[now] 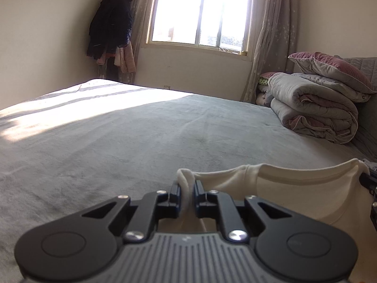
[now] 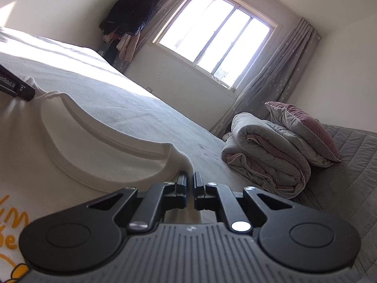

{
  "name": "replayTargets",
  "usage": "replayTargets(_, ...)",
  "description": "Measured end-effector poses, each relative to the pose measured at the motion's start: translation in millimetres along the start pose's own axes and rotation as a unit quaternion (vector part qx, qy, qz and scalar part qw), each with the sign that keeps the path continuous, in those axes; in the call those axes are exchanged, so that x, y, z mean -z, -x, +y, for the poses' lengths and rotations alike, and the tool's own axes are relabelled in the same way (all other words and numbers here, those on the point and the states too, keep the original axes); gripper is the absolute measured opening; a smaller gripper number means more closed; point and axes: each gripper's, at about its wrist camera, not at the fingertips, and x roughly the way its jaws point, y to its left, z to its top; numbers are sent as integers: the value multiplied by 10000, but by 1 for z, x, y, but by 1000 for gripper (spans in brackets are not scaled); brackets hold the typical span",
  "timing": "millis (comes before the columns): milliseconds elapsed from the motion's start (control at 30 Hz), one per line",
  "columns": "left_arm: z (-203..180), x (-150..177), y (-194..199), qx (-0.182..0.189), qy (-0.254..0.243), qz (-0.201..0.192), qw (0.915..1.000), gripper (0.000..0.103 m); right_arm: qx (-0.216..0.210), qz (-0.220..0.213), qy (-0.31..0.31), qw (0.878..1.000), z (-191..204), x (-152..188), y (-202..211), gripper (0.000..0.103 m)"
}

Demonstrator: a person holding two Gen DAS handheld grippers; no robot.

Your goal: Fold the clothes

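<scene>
— Grey bed [image 1: 117,141] under window [image 1: 200,11]: carrying what?
— Stretching cream shirt [image 1: 294,188] above near edge; left gripper [image 1: 187,188] jaws clamping one shoulder, right gripper [image 2: 190,184] jaws pinching the other.

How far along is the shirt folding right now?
Early. Done: both shoulders gripped, the left gripper and right gripper each shut on the cream shirt. In hand: it hangs stretched between them, neckline open, above the grey bed. Left: laying it flat and every fold.
</scene>
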Motion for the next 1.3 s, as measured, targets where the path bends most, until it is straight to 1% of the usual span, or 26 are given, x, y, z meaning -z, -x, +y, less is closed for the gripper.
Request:
replayTargets(67,-2,5,-14,-53,-5,127,9999,11,-87,185,27,9998,5,7,-12,6)
replayTargets(233,-6,14,-40,-158,-129,455,9988,12,-374,722,-226,9964,10,19,-36,6)
replayTargets(300,-7,17,-51,-209,-133,764,9968,12,-394,866,-241,9952,12,23,-42,6)
replayTargets(333,-7,18,-57,-235,-133,925,9954,14,-367,935,-210,9947,15,25,-44,6)
replayTargets(433,-2,17,-58,-250,26,1019,9945,20,-432,1141,-333,9920,12,27,-47,6)
replayTargets(467,-2,15,-55,-282,57,1019,9944,22,-469,1209,-397,9908,10,27,-48,6)
replayTargets(533,-1,12,-49,-326,87,1032,9941,34,-516,1267,-489,9894,5,26,-45,7)
replayTargets(567,-1,11,-46,-327,89,1046,9939,36,-529,1271,-520,9891,3,25,-41,8)
replayTargets(633,-3,7,-36,-320,107,1076,9936,37,-561,1270,-557,9887,-4,20,-38,16)
replayTargets(800,-12,-4,-5,-304,44,1083,9936,44,-639,1276,-693,9873,-19,6,-14,17)
replayTargets(867,-16,-7,10,-274,18,1091,9937,44,-630,1240,-722,9876,-25,0,-2,22)
replayTargets(900,-18,-8,18,-250,4,1092,9937,45,-620,1197,-727,9882,-27,-2,5,34)
replayTargets(933,-20,-9,25,-238,-18,1098,9937,46,-616,1162,-731,9886,-29,-4,11,41)
replayTargets(967,-22,-10,33,-228,-41,1104,9936,46,-627,1151,-737,9886,-30,-5,18,46)
replayTargets(1200,-31,-6,84,-137,-191,1238,9920,52,-703,1075,-774,9887,-37,-10,64,46)
replayTargets(1300,-31,-3,102,-120,-247,1277,9914,53,-735,1042,-790,9887,-39,-12,83,46)
